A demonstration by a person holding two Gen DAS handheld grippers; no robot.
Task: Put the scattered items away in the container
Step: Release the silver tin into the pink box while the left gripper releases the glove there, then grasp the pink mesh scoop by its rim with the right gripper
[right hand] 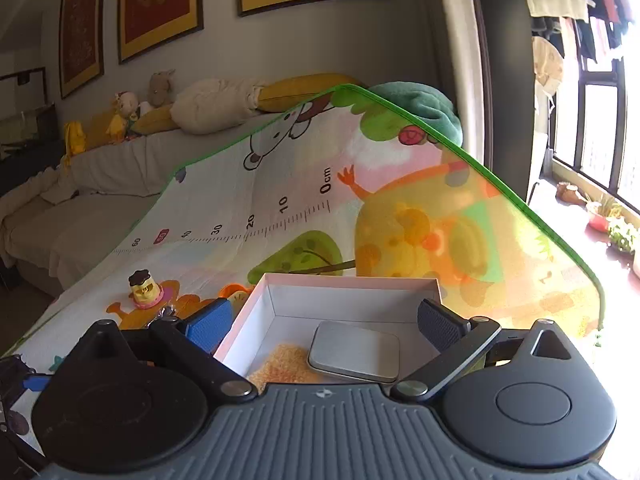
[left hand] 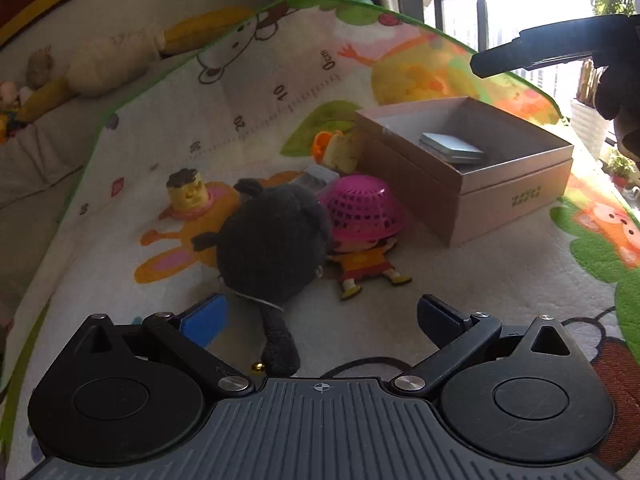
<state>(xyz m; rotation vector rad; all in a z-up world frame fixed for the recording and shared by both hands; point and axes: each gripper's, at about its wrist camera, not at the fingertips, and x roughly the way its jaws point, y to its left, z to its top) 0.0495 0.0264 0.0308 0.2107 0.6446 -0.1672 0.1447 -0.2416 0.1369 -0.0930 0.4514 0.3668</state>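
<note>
- Left wrist view: the left gripper (left hand: 320, 320) has its jaws spread wide with nothing between the pads; it hangs over the play mat (left hand: 500, 292).
- Just ahead of the jaws lies a black plush toy (left hand: 276, 240), its dark limb trailing back toward the gripper.
- Touching the plush on its right is a pink basket (left hand: 362, 210), upside down, with a flat doll figure (left hand: 368, 266) partly under its rim.
- A yellow toy figure (left hand: 189, 194) stands apart to the left; an orange toy (left hand: 332, 148) sits against the box wall; a grey item behind the plush is too hidden to name.
- The cardboard box (left hand: 512, 196) stands open at right, holding 1 grey tin (left hand: 454, 148).
- The right gripper appears here only as a dark arm at the top right edge, above the box.
- Right wrist view: the right gripper (right hand: 324, 324) is also spread wide and empty, positioned directly over the open box (right hand: 352, 292).
- This view shows the box floor: the tin (right hand: 354, 350) lies flat beside an orange-yellow patch (right hand: 286, 364), not identifiable. The plush, basket and doll are out of frame.
- Surface: a printed mat with a green border, cartoon animals and a ruler scale marked 0 to 60.
- Room: a covered sofa (right hand: 80, 216) with cushions and soft toys, 3 framed pictures (right hand: 160, 4) on the wall, bright windows (right hand: 600, 132) at right with laundry and potted plants.
</note>
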